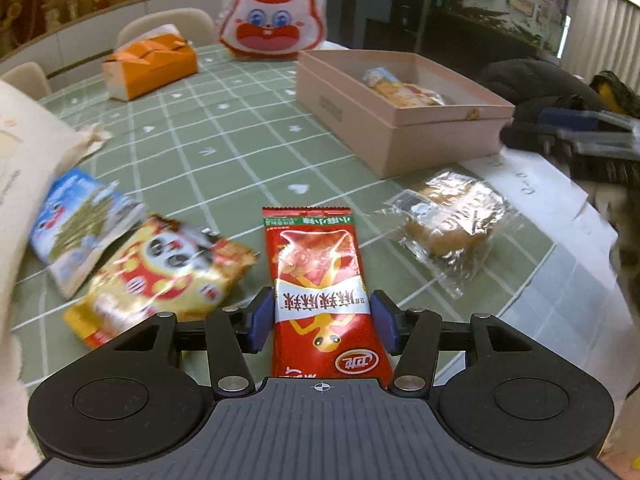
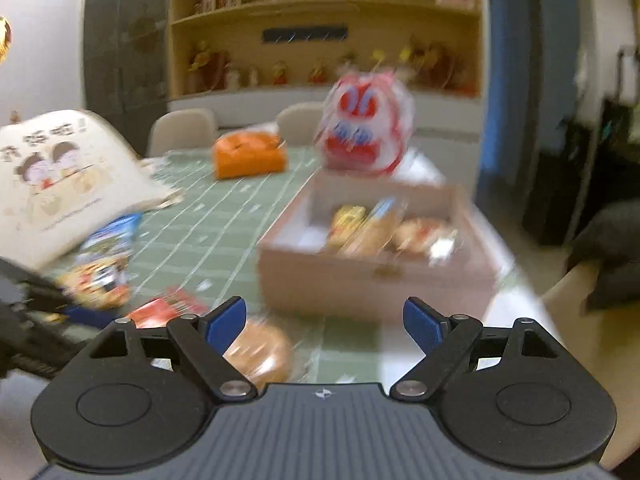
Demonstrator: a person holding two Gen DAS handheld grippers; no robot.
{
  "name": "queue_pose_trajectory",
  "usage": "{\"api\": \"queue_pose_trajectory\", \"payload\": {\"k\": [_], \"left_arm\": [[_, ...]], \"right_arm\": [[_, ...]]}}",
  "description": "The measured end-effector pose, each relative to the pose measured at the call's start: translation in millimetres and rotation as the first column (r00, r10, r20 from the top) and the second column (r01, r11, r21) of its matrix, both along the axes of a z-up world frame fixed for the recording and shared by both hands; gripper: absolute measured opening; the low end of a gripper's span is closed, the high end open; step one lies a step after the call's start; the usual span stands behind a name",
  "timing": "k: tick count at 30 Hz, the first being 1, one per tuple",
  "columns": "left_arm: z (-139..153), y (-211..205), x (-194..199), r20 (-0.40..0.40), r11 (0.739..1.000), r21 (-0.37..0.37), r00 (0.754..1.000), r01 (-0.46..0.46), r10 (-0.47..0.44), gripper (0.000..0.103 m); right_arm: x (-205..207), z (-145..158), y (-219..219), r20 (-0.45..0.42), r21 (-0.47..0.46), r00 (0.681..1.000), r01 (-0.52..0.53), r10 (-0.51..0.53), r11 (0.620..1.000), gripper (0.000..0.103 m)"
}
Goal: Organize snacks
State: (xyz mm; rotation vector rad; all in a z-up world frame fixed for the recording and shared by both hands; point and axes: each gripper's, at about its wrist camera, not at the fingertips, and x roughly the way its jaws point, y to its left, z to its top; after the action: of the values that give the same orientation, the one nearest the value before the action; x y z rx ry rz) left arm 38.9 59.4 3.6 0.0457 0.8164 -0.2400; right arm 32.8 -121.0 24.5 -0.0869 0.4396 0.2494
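A red snack packet lies lengthwise on the green checked tablecloth, and my left gripper is shut on it, a blue pad against each long edge. Left of it lie a yellow panda packet and a blue packet. On its right lies a clear-wrapped cake. The pink open box at the back right holds several snacks. My right gripper hangs open and empty in a blurred view, before the box and above the wrapped cake.
An orange tissue box and a rabbit-face bag stand at the table's far side. A cream cloth bag leans at the left. White papers lie near the right edge. Chairs stand behind the table.
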Motion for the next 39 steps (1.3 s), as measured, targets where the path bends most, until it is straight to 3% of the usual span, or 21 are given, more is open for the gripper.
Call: {"api": "queue_pose_trajectory", "payload": {"k": [3,9,11,15,19,23,27,30,32,36,39], "left_arm": [[-0.3,1.5,-5.1,0.008,1.0,-0.011,1.0,-0.001,0.001,0.058],[-3.3,-5.6,-10.6,0.035,1.0,0.016,0.999,-0.004,0.003,0.061],[-3.5,-2.6,-9.7,0.038,1.0,0.0,0.999,-0.003,0.003,0.061],[-4.1,2.6,-9.5,0.038,0.999,-0.041,0.999,-0.012,0.014,0.061],[-5.2,1.9,-11.4,0.047,0.999,-0.046,0.999,-0.017,0.019,0.061],[-6.3,-0.5,-13.2,0.058,0.999,-0.033,0.998,-0.013,0.015,0.061],[-6.3,1.5,-13.1,0.055,0.999,-0.045,0.998,-0.013,0.015,0.061],[-6.1,4.7,-13.3,0.054,0.998,-0.063,0.998,-0.011,0.014,0.061],[-6.3,7.0,-13.4,0.055,0.997,-0.076,0.998,-0.01,0.014,0.061],[-5.4,4.7,-12.1,0.047,0.996,-0.082,0.998,-0.025,0.029,0.06],[-5.2,-6.0,-10.5,0.042,0.997,-0.083,0.999,0.005,-0.002,0.06]], "right_arm": [[9.5,4.5,-3.3,0.001,-0.045,0.996,0.085,-0.085,0.995,0.089],[22.8,-15.6,-6.3,-0.194,-0.07,0.978,0.06,-0.072,0.996,0.089],[11.4,-20.6,-0.6,-0.202,-0.092,0.979,0.005,-0.024,0.996,0.089],[-16.6,-13.3,9.8,-0.201,-0.051,0.964,-0.188,0.175,0.981,0.089],[-26.7,1.7,22.6,-0.127,-0.055,0.966,-0.232,0.224,0.971,0.089],[-6.5,-0.3,40.3,-0.165,-0.029,0.954,-0.257,0.249,0.966,0.089],[27.2,-13.1,55.8,-0.235,-0.016,0.944,-0.242,0.232,0.97,0.089],[51.4,-27.1,49.1,-0.351,0.093,0.91,-0.202,0.222,0.975,0.087],[52.4,-29.3,37.3,-0.365,0.145,0.906,-0.171,0.213,0.975,0.083],[32.4,-27.6,15.7,-0.339,0.104,0.928,-0.123,0.151,0.987,0.083],[14.7,-29.6,9.2,-0.352,0.056,0.923,-0.146,0.156,0.988,0.083]]}}
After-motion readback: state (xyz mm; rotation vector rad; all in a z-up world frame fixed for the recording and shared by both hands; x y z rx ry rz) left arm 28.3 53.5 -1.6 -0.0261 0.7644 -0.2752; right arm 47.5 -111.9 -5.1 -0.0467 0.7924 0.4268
